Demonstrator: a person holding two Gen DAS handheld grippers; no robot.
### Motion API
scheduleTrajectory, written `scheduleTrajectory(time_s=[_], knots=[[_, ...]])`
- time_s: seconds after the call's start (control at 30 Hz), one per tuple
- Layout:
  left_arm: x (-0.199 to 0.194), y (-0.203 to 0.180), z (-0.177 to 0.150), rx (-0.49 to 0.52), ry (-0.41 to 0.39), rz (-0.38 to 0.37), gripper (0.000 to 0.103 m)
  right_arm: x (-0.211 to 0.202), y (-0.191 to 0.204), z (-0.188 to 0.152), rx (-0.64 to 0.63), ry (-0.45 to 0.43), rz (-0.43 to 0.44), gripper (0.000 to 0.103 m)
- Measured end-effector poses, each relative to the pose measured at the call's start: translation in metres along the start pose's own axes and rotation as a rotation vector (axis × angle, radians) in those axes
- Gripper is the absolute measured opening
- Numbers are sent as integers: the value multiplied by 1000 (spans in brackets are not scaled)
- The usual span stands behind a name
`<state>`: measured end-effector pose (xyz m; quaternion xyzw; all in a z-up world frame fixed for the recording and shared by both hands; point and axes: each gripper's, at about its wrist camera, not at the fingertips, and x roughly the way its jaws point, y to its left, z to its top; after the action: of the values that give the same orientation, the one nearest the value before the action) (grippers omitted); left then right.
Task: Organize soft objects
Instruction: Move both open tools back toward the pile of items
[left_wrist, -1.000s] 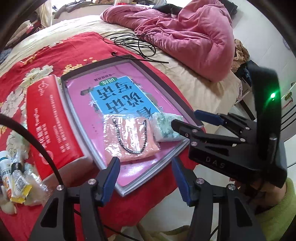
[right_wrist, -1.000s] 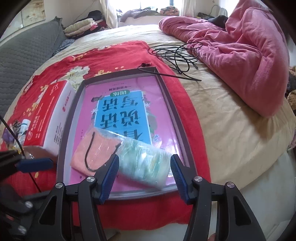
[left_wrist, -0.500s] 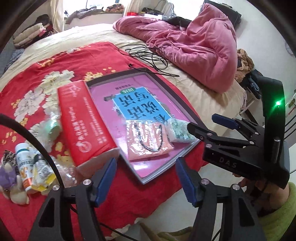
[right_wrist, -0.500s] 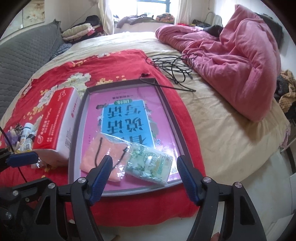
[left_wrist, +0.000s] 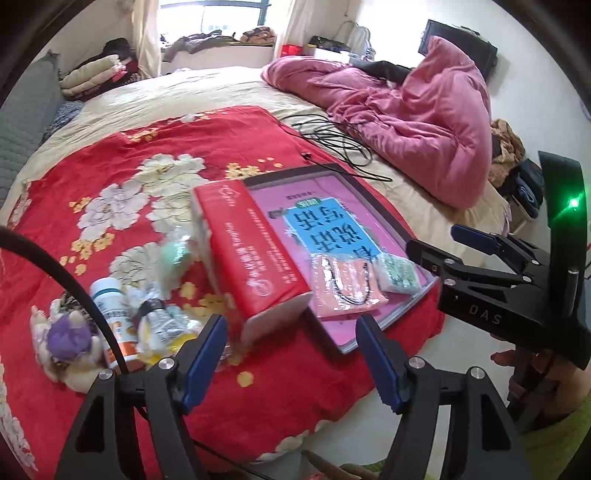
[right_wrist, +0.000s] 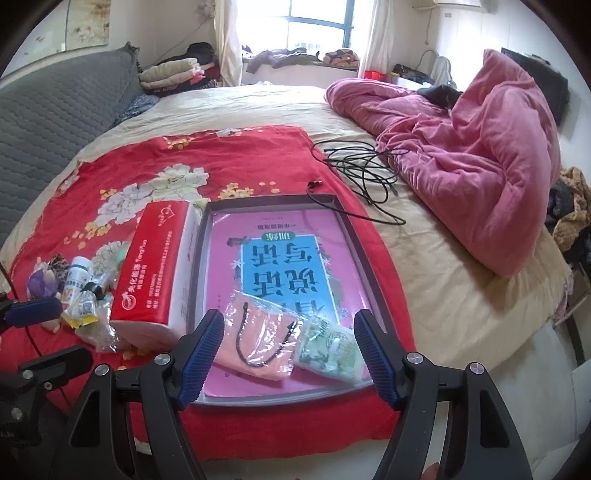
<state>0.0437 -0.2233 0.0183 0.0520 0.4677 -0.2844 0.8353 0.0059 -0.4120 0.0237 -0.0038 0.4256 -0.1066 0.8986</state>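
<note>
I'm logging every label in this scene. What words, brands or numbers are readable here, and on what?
"DAS": on the body of the right gripper, seen in the left wrist view.
"看 说 写 话" (upside down, partly covered): blue panel of the pink book in the tray.
"训练" (upside down): green patch above that panel.
Red tissue pack: white print, too blurred to read.
White bottle and green packet: labels too small.

One tray – two soft packets – one tissue pack, one bottle

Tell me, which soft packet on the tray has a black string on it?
The orange packet, left of the green-patterned packet on the tray. Only it has a black cord.
</note>
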Motion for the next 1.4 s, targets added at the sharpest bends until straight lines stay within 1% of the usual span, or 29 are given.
scheduleTrajectory(time_s=[0.2,0.37,0.53,0.7,0.77,0.97,1.13,1.27,1.4], knots=[[-15,26,-6,-56,-21,13,72,-11,20,5,-13,-19,6,74],[-29,51,-16,-104,-39,32,72,-19,43,10,-34,-34,40,74],[-49,85,-28,-164,-47,65,72,-28,69,15,-58,-56,73,74],[-73,127,-42,-240,-70,117,72,-35,98,23,-78,-83,126,74],[-81,141,-48,-269,-76,124,72,-37,111,26,-88,-90,147,74],[-99,185,-69,-347,-77,158,72,-37,149,32,-138,-83,198,74],[-106,211,-81,-402,-68,171,72,-33,175,30,-167,-58,232,74],[-102,225,-85,-423,-49,178,72,-26,193,28,-196,-34,248,74],[-94,228,-83,-416,-27,169,72,-19,203,27,-207,-14,263,74]])
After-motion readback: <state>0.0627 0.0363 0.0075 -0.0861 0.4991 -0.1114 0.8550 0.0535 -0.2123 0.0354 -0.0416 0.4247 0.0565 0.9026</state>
